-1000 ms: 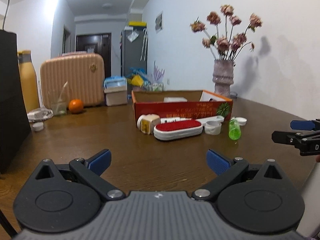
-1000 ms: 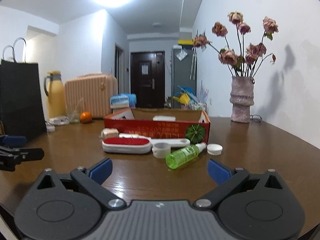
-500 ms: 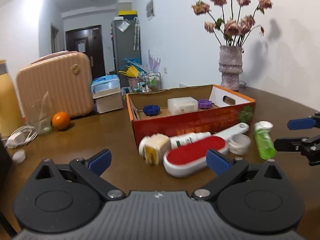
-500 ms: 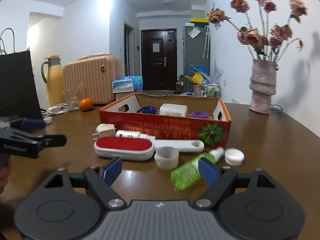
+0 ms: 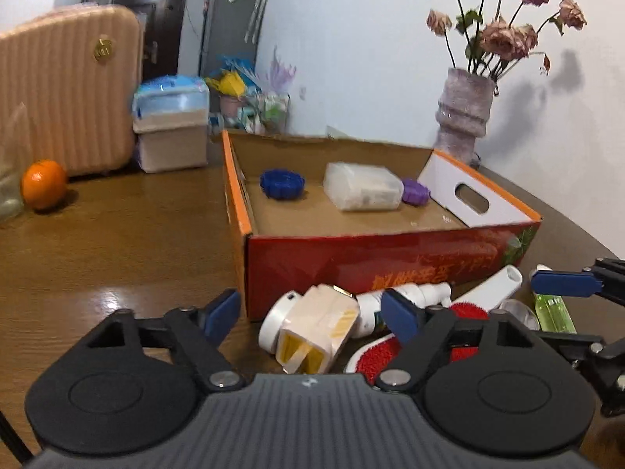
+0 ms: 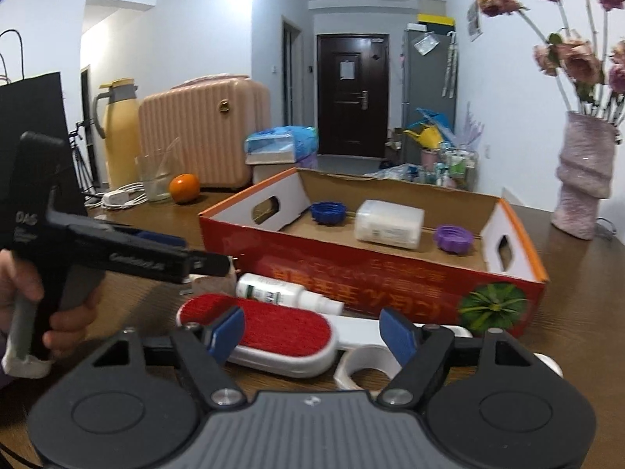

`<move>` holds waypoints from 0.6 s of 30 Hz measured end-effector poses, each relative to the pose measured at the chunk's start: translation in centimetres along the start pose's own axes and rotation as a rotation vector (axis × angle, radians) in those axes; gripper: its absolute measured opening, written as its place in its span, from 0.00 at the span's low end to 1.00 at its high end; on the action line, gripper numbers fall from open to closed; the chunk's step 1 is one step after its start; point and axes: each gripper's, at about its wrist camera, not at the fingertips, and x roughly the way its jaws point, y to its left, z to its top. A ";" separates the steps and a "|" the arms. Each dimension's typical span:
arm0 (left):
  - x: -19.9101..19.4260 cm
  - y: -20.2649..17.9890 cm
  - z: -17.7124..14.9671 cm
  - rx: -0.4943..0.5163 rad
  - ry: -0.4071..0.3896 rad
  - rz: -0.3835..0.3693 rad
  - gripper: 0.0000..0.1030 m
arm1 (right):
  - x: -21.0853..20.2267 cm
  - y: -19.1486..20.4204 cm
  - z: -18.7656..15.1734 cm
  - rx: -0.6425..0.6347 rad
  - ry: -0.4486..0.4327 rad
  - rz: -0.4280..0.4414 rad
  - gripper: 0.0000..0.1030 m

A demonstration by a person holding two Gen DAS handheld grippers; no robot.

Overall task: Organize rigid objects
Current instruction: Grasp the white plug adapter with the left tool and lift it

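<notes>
A red cardboard box [image 5: 390,258] [image 6: 351,285] holds a blue cap [image 5: 282,183], a clear plastic case [image 5: 363,191] and a purple cap [image 5: 416,192]. In front of it lie a white-and-yellow plug [image 5: 312,330], a white spray bottle [image 6: 281,293], a red lint brush [image 6: 273,332], a white tape ring [image 6: 363,371] and a green bottle [image 5: 552,308]. My left gripper [image 5: 310,314] is open, its fingers on either side of the plug. My right gripper [image 6: 310,330] is open over the brush head.
On the brown table stand an orange [image 5: 43,183], a pink suitcase [image 5: 66,90], a tissue box [image 5: 172,133], a vase of dried roses [image 5: 466,117], a yellow flask [image 6: 117,133], a glass [image 6: 154,179] and a black bag [image 6: 35,125].
Both grippers have moved forward and down toward the objects in front of the box. The left now straddles the plug, the right hangs over the brush.
</notes>
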 end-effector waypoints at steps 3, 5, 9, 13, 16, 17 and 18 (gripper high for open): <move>0.0 0.3 -0.2 -0.027 0.026 -0.024 0.42 | 0.2 0.3 -0.2 0.014 0.004 0.014 0.72; -1.0 -0.1 -0.4 -0.002 0.011 0.000 0.41 | -0.2 0.5 -0.3 0.026 0.000 0.011 0.72; -5.6 -2.0 -1.9 0.022 -0.047 0.067 0.40 | -1.9 1.0 -0.4 0.046 -0.022 0.017 0.72; -11.3 -5.4 -4.8 0.067 -0.118 0.112 0.40 | -4.2 2.5 -1.2 0.054 -0.036 0.057 0.72; -13.7 -7.4 -7.2 0.069 -0.102 0.135 0.40 | -5.4 4.1 -2.1 0.059 -0.035 0.085 0.72; -14.1 -7.9 -7.9 0.071 -0.089 0.142 0.40 | -5.8 4.5 -2.5 0.059 -0.034 0.088 0.72; -14.2 -8.3 -8.5 0.074 -0.070 0.146 0.40 | -6.2 4.9 -2.8 0.061 -0.032 0.091 0.72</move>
